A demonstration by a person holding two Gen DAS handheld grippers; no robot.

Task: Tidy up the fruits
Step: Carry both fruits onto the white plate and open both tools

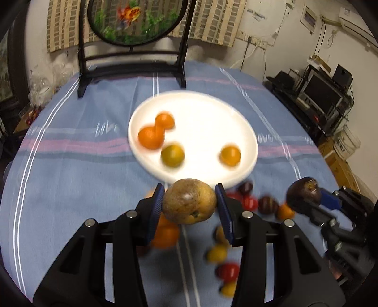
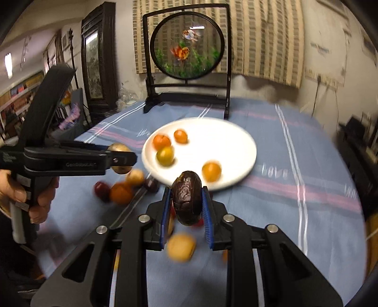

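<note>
Now both my tools carry fruit toward the white plate [image 1: 250,139], centre frame on the counter [image 1: 70,165].
My left tool [image 1: 190,204] clamps a tan fruit [image 1: 189,204]; my right tool [image 2: 186,202] clamps a dark wrinkled fruit [image 2: 186,197]. Next, I judge: reach over the rim, release among four oranges.

A plate [image 1: 245,132] sits in the middle of the table [image 1: 70,165], with a framed round screen [image 1: 134,21] standing behind it at the far edge. Four fruits lie on the plate: three [image 1: 151,137] bunched at its left, one [image 1: 230,155] apart at its near right. Loose fruits [image 1: 250,203] lie on the cloth just before the plate's near rim. Above them, the left gripper [image 1: 189,205] holds a potato-like fruit [image 1: 189,204]; to its right, the right gripper [image 2: 186,200] holds a wrinkled fruit [image 2: 186,200].
</note>
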